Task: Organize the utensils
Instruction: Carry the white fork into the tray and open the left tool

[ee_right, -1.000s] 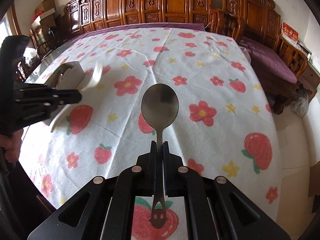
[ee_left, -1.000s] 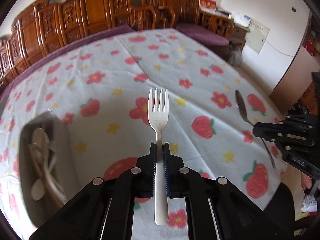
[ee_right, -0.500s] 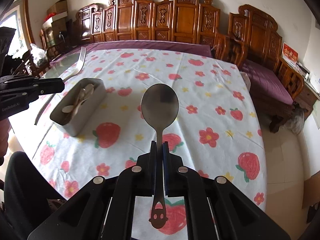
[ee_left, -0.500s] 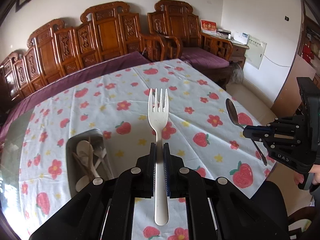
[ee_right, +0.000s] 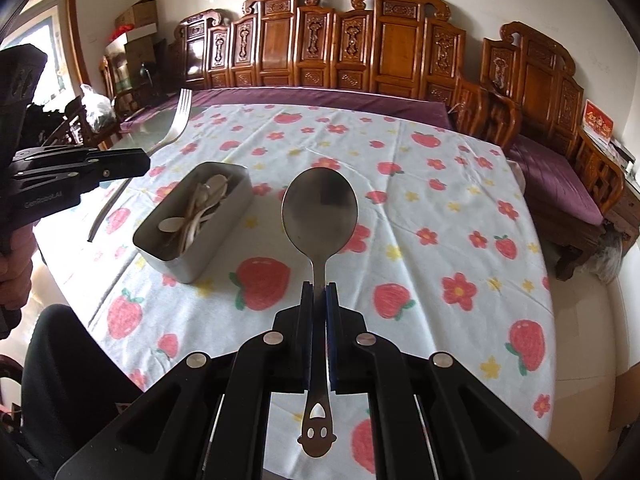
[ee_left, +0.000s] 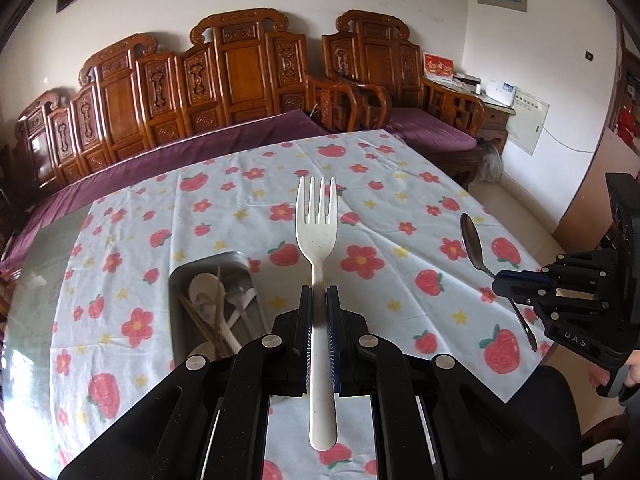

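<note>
- Left gripper (ee_left: 319, 294): jaws clamped on the handle of a white fork (ee_left: 317, 236), tines at 12 o'clock, held in the air above the table.
- Right gripper (ee_right: 319, 290): jaws clamped on a metal spoon (ee_right: 319, 212), bowl at 12 o'clock, also off the table.
- Metal bin (ee_right: 224, 236) with utensils sits on the cloth, at 10 o'clock from the spoon.
- Surface: strawberry-and-flower tablecloth (ee_right: 440, 208).
- Room: carved wooden benches (ee_right: 360, 40) with purple cushions, 12 o'clock.

Soft daylight, perhaps from window; sharp centre; fisheye-bent, dark edges
</note>
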Demonstrator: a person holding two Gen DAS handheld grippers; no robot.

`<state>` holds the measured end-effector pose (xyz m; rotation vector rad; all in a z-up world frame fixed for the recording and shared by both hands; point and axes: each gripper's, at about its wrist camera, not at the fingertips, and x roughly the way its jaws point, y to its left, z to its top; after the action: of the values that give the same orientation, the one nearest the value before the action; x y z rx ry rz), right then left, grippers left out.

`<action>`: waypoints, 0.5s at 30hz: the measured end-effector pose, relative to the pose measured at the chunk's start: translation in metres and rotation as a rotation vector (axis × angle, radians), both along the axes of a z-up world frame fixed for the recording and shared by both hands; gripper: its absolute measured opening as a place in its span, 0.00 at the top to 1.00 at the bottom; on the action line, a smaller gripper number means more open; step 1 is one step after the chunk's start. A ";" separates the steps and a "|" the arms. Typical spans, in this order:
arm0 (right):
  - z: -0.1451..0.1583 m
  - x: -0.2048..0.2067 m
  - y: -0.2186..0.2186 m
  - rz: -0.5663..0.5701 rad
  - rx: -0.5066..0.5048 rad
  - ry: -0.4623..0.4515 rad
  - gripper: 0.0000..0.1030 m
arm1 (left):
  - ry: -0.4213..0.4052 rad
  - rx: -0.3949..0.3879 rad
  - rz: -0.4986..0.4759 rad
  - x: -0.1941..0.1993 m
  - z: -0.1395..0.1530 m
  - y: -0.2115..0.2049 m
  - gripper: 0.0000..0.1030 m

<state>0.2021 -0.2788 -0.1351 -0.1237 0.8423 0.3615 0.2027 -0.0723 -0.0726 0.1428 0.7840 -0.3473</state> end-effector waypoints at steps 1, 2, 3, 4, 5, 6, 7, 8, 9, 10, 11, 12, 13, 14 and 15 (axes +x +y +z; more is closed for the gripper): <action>-0.001 0.001 0.004 0.006 0.003 0.001 0.93 | 0.002 0.003 0.003 0.001 -0.002 0.003 0.94; -0.002 0.002 0.009 0.013 0.005 0.004 0.93 | 0.006 0.009 0.007 0.003 -0.004 0.007 0.94; -0.003 0.003 0.013 0.019 0.006 0.006 0.93 | 0.009 0.013 0.012 0.004 -0.006 0.009 0.94; -0.005 0.005 0.018 0.026 0.007 0.008 0.93 | 0.011 0.016 0.016 0.005 -0.008 0.012 0.94; -0.006 0.006 0.021 0.031 0.008 0.010 0.93 | 0.015 0.018 0.021 0.007 -0.010 0.015 0.94; -0.008 0.007 0.026 0.039 0.009 0.013 0.93 | 0.021 0.020 0.029 0.010 -0.013 0.019 0.94; -0.009 0.008 0.031 0.046 0.009 0.014 0.93 | 0.027 0.023 0.039 0.013 -0.017 0.024 0.94; -0.010 0.009 0.035 0.053 0.009 0.015 0.93 | 0.030 0.025 0.044 0.014 -0.020 0.026 0.94; -0.012 0.011 0.039 0.061 0.010 0.017 0.93 | 0.038 0.029 0.054 0.018 -0.024 0.031 0.94; -0.014 0.013 0.044 0.067 0.012 0.019 0.93 | 0.044 0.033 0.062 0.022 -0.028 0.035 0.94; -0.016 0.015 0.046 0.071 0.013 0.020 0.93 | 0.051 0.038 0.071 0.026 -0.033 0.039 0.94; -0.018 0.017 0.051 0.077 0.016 0.023 0.93 | 0.057 0.041 0.077 0.029 -0.037 0.042 0.94; -0.019 0.018 0.052 0.080 0.019 0.025 0.93 | 0.065 0.042 0.084 0.033 -0.041 0.046 0.94; -0.021 0.020 0.055 0.083 0.022 0.028 0.93 | 0.076 0.045 0.093 0.039 -0.046 0.051 0.94; -0.024 0.022 0.057 0.087 0.024 0.033 0.93 | 0.081 0.046 0.100 0.043 -0.049 0.055 0.94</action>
<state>0.2241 -0.2215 -0.1594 -0.1326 0.8667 0.4561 0.2455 -0.0175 -0.1216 0.1326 0.8766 -0.2415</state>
